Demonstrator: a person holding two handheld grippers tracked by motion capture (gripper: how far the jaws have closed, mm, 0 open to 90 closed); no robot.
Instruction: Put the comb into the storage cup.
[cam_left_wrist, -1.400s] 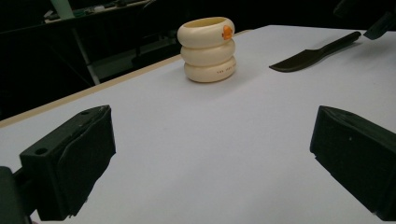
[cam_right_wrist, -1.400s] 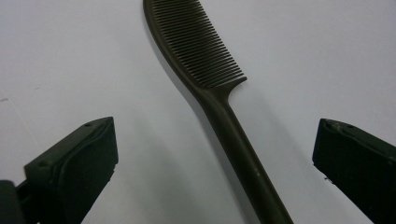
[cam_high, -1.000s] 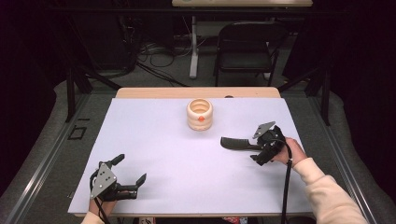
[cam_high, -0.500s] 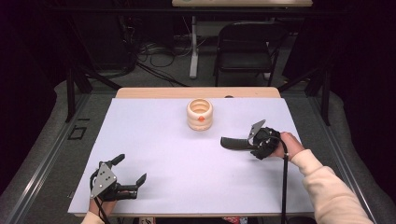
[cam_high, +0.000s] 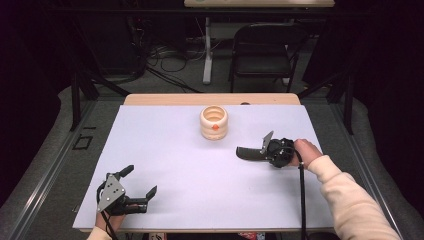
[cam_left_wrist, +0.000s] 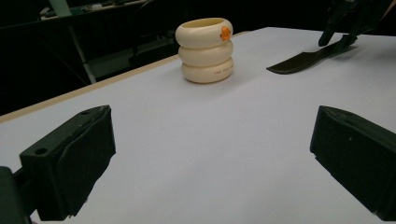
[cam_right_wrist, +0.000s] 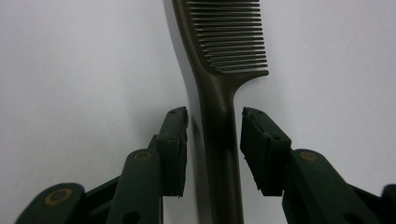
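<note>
The dark brown plastic comb (cam_right_wrist: 219, 93) lies flat on the white surface (cam_high: 190, 165), handle straight, fine teeth along one edge, right of the centre.

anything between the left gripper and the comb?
Nothing: in the left gripper view, bare white table runs from the left gripper to the comb. The cream stacked-ring cup stands off to the side, clear of that line.

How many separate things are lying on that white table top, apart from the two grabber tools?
2: a cream ribbed cup stands upright near the far edge, and a dark comb lies flat to its right, its handle between the right gripper's jaws.
</note>
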